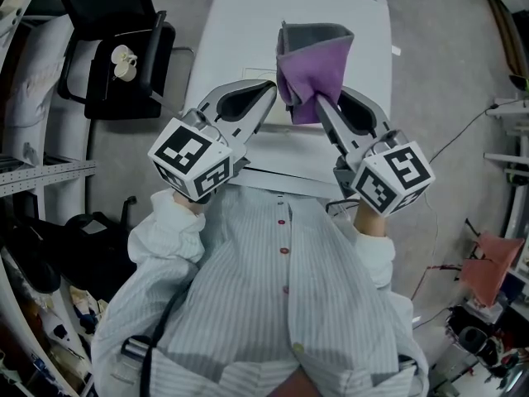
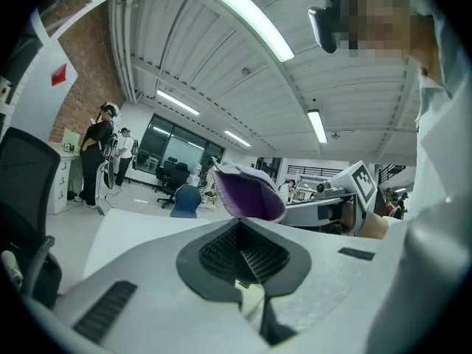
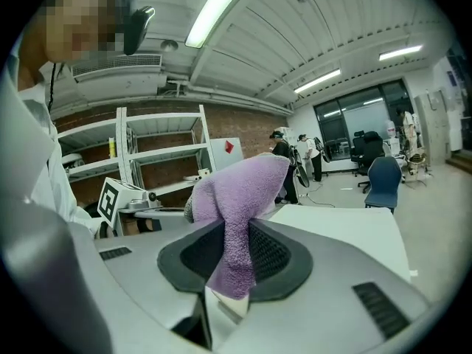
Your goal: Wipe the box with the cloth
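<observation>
Poking up between jaws of right hand-held gripper (image 3: 234, 251), purple cloth (image 3: 240, 186).

Long ceiling lamps (image 2: 247, 17) give bright, even light. Both gripper views bend round and go black at the corners. The purple cloth (image 3: 236, 212) looks sharp up close. The white table (image 1: 248, 23) shines very bright.

A pale pinstriped shirt (image 1: 248, 304) with red buttons (image 1: 284, 250). The grey left tool (image 1: 266, 91) and right tool (image 1: 321, 106) bear black-and-white marker cubes (image 1: 194, 160).
</observation>
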`<state>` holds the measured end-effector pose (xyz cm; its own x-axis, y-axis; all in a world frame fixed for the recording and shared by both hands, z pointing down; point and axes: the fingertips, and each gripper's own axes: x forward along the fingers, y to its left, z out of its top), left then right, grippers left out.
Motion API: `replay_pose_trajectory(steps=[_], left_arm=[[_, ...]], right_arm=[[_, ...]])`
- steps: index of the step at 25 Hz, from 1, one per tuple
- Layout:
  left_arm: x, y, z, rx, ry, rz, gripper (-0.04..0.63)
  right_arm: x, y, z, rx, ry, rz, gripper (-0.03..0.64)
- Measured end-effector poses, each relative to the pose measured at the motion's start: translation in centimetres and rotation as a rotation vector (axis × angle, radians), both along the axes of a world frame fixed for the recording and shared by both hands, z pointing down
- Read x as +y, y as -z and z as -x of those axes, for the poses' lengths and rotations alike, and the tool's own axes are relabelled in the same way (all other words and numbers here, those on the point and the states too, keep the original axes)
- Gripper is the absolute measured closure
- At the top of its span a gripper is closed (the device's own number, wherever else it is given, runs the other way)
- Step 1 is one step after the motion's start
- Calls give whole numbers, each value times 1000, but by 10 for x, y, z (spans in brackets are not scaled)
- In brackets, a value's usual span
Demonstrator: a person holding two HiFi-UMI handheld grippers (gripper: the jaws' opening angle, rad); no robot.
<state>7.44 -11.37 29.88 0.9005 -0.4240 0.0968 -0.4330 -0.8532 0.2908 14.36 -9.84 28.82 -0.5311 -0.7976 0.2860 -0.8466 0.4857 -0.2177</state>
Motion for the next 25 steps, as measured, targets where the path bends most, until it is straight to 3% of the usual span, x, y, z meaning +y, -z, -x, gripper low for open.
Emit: replay_pose_trajectory(steps=[19,25], left_arm=[[6,9,9,15,-19,-34,588],[8,7,5,-12,-49,-53,588]], right_arm=[[5,1,1,29,1,-15,525],[4,0,2,32,5,-10,525]])
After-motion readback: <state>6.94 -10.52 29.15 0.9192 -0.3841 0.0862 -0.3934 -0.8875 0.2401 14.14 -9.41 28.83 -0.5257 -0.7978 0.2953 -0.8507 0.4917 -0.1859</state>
